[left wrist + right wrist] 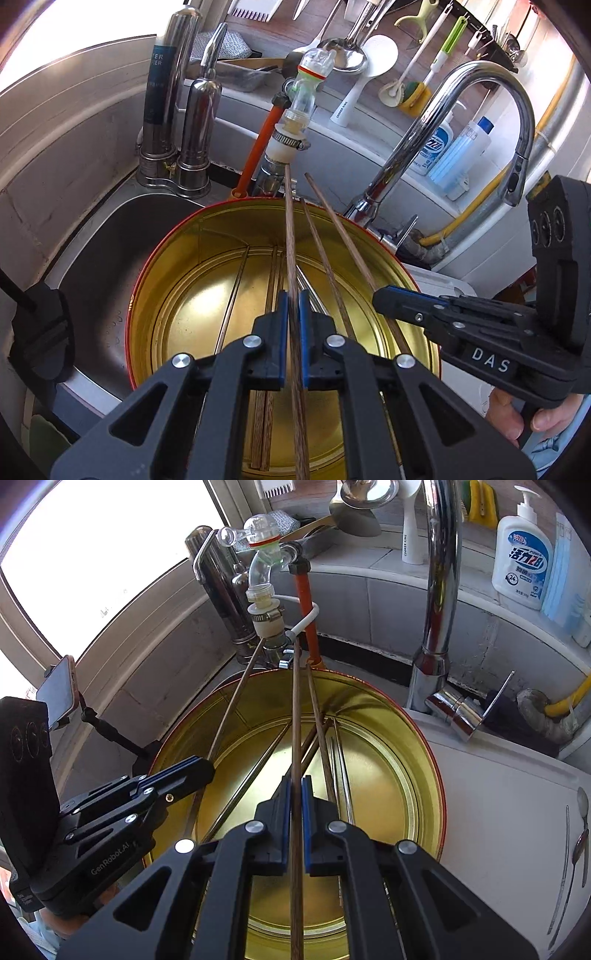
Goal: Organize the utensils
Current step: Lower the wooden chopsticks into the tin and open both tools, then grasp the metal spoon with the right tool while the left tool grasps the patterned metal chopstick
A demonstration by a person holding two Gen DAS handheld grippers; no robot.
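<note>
Left wrist view: looks forward and steeply down along the left gripper (293,321), close above a round gold-lined tin with a red rim (177,280); the right gripper (384,299) enters from the right. Right wrist view: similar close, downward aim from the right gripper (294,805), the left gripper (201,766) entering left. Both share the tin (424,760) and the curved chrome tap (480,77) (441,572).

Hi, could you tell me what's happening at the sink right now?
A person is sorting chopsticks with two handheld grippers over a gold tin sitting in the sink. The left gripper is shut on one wooden chopstick, and the right gripper is shut on another chopstick. More chopsticks lie inside the tin.
</note>
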